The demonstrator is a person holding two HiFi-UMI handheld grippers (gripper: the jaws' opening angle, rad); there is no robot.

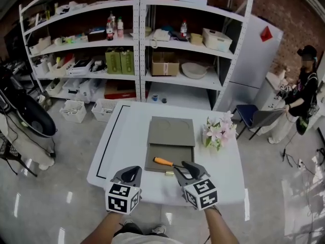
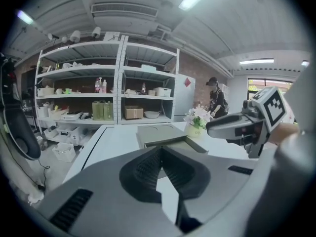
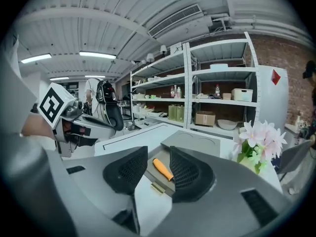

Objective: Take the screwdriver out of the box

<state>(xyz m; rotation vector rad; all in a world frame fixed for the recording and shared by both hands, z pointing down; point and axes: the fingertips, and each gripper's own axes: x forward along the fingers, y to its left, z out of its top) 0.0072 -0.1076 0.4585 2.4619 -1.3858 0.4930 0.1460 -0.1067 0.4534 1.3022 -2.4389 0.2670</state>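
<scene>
Task's thing: orange-handled screwdriver with a slim metal shaft (image 1: pixel 170 163), lying flat in the near tray of the flat grey box (image 1: pixel 180 153), lid folded back away from the person.
Setting: box near the middle of the white tabletop (image 1: pixel 127 136); pot of pink and white flowers (image 1: pixel 219 131) just beside its right edge.
Long axis: slanted in the head view, handle up and to the left, shaft down and to the right, towards the box's near edge.
Right tool (image 1: pixel 184 168): jaws well apart, gripping nothing; at the near right part of the box, tilted downward, right at the shaft end of the screwdriver.
Line of approach: in the right gripper view, orange handle (image 3: pixel 163 169) ahead in the gap of the right tool (image 3: pixel 159 151), closer to the right-hand pad; no contact to be made out.
Left tool (image 1: pixel 127 173): shut tip to tip in the left gripper view (image 2: pixel 160 149), empty; above the tabletop near the box's near left corner, apart from the screwdriver.
Nearer hand: right, clearly.
Coming move, as a judgement: forward and down to straddle the handle across its slanted axis, then close.
Writing: none readable; only black-and-white square markers on the cubes; shelf bottles and cartons too small to read.
</scene>
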